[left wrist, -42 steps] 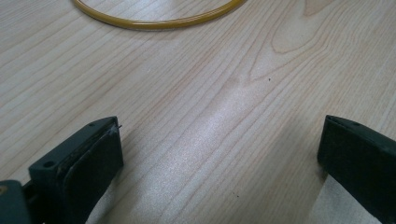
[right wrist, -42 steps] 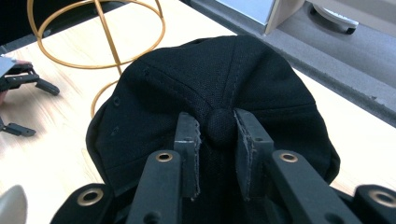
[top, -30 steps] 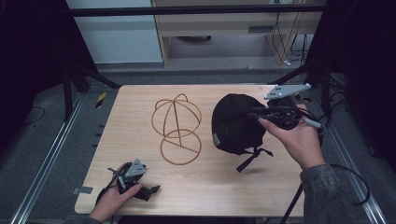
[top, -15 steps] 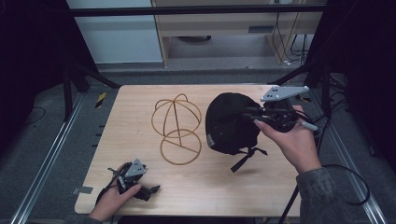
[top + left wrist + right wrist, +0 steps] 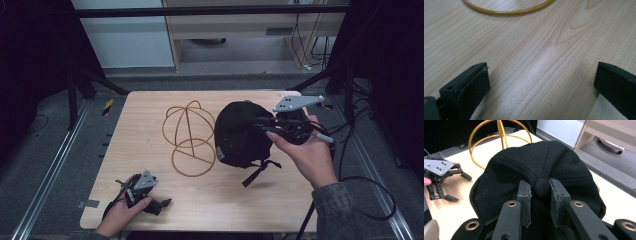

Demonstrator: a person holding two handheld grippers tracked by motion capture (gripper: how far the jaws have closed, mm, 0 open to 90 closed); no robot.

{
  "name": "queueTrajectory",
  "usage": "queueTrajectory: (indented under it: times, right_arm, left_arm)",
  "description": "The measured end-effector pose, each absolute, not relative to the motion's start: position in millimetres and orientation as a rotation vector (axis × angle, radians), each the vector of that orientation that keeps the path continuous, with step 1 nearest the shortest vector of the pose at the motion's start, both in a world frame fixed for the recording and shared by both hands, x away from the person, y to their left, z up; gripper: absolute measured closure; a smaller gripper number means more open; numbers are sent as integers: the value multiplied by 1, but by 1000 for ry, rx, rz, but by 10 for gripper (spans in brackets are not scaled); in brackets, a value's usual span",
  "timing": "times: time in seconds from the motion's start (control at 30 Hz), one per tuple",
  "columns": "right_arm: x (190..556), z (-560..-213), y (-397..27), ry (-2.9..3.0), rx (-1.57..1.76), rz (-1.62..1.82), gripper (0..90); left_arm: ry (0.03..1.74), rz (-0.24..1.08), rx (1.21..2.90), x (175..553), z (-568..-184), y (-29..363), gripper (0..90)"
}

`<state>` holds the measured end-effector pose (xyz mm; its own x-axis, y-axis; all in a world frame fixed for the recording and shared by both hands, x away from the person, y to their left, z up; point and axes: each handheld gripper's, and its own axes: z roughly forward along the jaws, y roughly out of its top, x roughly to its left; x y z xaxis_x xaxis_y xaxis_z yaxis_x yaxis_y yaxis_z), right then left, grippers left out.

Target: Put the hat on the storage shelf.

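A black cap (image 5: 239, 136) hangs just above the table, right of a gold wire hat stand (image 5: 188, 136). My right gripper (image 5: 261, 124) is shut on the cap, its jaws pinching the button on the crown (image 5: 542, 187); the cap's dome (image 5: 544, 157) lies ahead of them. The cap's strap (image 5: 257, 171) dangles toward the table. My left gripper (image 5: 159, 201) rests at the front left of the table, held by a hand. It stands open (image 5: 541, 77) over bare wood, with the stand's base ring (image 5: 509, 10) ahead of it.
The wooden table (image 5: 280, 200) has free room in front of and behind the stand. Metal rails run along both sides of the table. Cables (image 5: 360, 185) trail off the right edge. The left gripper (image 5: 441, 175) lies beyond the cap in the right gripper view.
The right gripper has carried the cap slightly to the left, toward the wire stand. The left gripper has stayed put.
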<state>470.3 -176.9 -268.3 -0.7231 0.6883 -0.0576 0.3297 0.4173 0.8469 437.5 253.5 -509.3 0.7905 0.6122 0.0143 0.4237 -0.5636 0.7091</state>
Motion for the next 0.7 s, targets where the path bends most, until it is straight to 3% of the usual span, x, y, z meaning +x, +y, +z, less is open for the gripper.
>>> queueTrajectory:
  times: [0.7]
  right_arm:
    - [467, -245, -153, 2262, 791, 1292, 729]
  left_arm:
    - [760, 337, 2255, 438, -509, 254, 0]
